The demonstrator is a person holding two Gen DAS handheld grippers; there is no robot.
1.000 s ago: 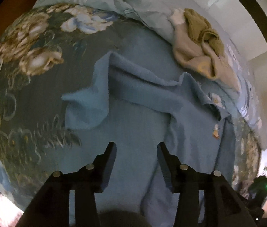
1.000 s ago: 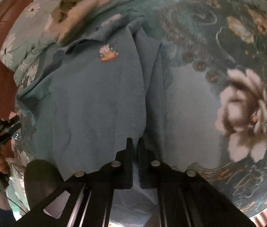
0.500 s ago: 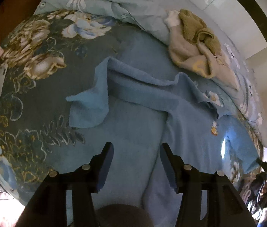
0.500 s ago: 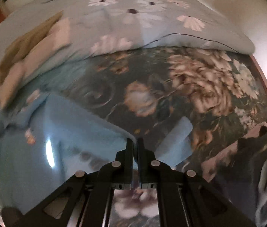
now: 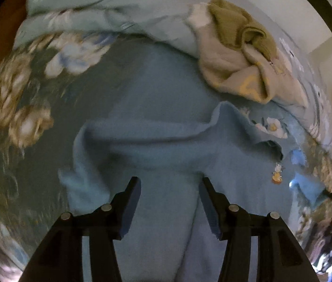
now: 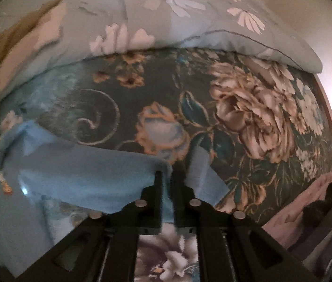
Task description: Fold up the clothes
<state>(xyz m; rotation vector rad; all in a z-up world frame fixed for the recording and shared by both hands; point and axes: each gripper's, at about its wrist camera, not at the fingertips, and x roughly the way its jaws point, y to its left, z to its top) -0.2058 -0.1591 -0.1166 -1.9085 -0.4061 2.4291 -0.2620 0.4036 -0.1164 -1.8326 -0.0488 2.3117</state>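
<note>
Blue shirt (image 5: 166,145) lies spread on the floral bedspread (image 6: 248,117), partly folded. Left gripper (image 5: 169,185) jaws open, hovering over the shirt's middle, holding nothing. Right gripper (image 6: 167,178) jaws closed, pinching a shirt edge lifted off the bed. Beige-olive garment (image 5: 238,54) bunched near the quilt (image 6: 177,18).

Both fisheye views are dimly lit and edged by a black circular vignette. Motion blur is seen across the floral bedspread (image 5: 22,108) and blue shirt (image 6: 76,176). A warm glow is registered at the right edge, where straight lines are bowed.
</note>
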